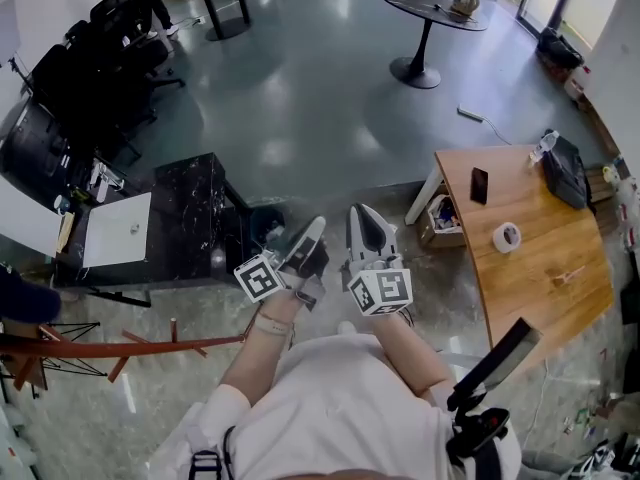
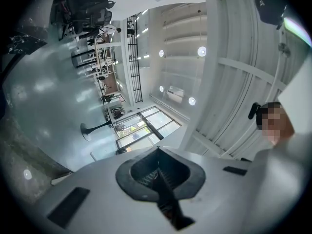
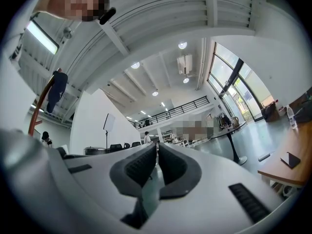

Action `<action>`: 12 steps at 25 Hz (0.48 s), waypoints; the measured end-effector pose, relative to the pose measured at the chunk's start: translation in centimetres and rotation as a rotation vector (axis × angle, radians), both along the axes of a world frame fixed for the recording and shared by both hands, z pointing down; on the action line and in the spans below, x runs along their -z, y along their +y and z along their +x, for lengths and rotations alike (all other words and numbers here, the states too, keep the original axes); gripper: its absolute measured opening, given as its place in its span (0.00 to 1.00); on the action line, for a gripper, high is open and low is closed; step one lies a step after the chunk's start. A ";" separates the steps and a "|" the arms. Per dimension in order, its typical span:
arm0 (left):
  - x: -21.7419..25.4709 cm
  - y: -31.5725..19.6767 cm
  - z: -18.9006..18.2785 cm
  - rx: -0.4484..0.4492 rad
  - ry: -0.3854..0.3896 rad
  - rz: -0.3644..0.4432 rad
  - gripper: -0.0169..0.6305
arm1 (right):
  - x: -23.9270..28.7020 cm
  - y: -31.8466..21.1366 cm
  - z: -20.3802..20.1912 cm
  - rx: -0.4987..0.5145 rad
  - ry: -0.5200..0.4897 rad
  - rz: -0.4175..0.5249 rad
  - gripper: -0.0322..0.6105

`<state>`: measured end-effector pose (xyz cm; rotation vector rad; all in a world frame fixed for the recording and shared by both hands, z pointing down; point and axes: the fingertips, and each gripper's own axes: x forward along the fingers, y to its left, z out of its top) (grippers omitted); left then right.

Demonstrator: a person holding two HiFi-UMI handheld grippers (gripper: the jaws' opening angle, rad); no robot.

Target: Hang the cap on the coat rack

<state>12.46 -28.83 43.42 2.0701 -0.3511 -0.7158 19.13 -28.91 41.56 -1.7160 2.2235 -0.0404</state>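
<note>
A reddish wooden coat rack [image 1: 110, 348] stands at the lower left of the head view, seen from above. A dark blue item [image 1: 22, 300] that looks like the cap hangs at its left end. The right gripper view shows the same dark blue item [image 3: 58, 89] on the rack's curved red arm [image 3: 38, 112]. I hold both grippers close in front of my chest, well right of the rack. My left gripper [image 1: 312, 230] [image 2: 157, 150] is shut with nothing in it. Beside it, my right gripper [image 1: 362, 216] [image 3: 157, 145] has its pads together and is also empty.
A wooden table [image 1: 530, 278] at the right carries a tape roll [image 1: 507, 236], a phone [image 1: 479, 185] and a black bag [image 1: 565, 173]. A black marble cabinet [image 1: 195, 213] with a white board [image 1: 117, 230] stands left of me. Farther off are a round black table [image 1: 432, 8] and office chairs [image 1: 100, 58].
</note>
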 end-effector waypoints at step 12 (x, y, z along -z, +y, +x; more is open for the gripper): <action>-0.6 0.3 -0.6 0.004 -0.022 -0.002 0.04 | -0.9 -0.4 0.3 0.001 -0.021 -0.025 0.10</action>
